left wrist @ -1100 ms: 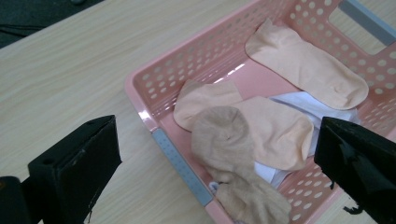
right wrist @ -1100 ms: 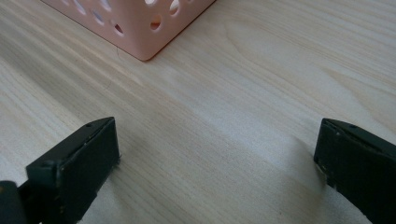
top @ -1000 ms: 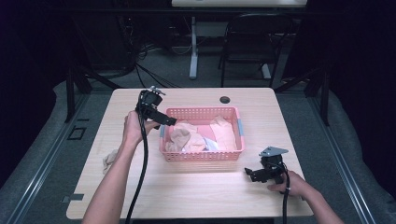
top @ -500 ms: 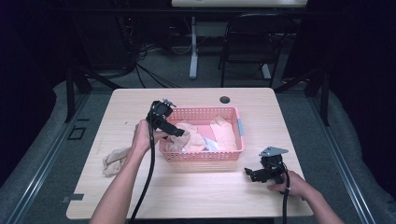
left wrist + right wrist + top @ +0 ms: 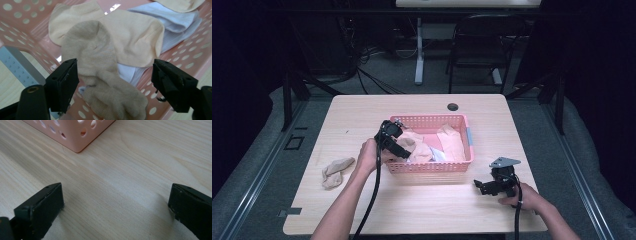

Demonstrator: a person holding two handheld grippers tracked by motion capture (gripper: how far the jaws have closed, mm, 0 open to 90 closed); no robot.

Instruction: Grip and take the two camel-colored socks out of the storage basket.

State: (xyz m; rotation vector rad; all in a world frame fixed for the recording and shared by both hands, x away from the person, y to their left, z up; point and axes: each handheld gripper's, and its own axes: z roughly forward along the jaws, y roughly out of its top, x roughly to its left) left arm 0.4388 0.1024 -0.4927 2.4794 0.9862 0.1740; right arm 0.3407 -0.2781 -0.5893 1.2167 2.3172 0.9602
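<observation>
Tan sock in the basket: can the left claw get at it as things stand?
Probably yes. The left claw is open over the basket, its jaws either side of the tan sock, which lies on top of the other socks with nothing covering it.

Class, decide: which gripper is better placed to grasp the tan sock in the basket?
Left. The left gripper is open over the tan sock in the pink basket; the right gripper rests outside it.

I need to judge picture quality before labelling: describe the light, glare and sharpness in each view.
High view: the table is lit while the room around it is dark. Left gripper view: the tan sock is sharp, with a small bright glare spot on the basket floor. Right gripper view: soft shadows fall on the wood beside both jaws.
</observation>
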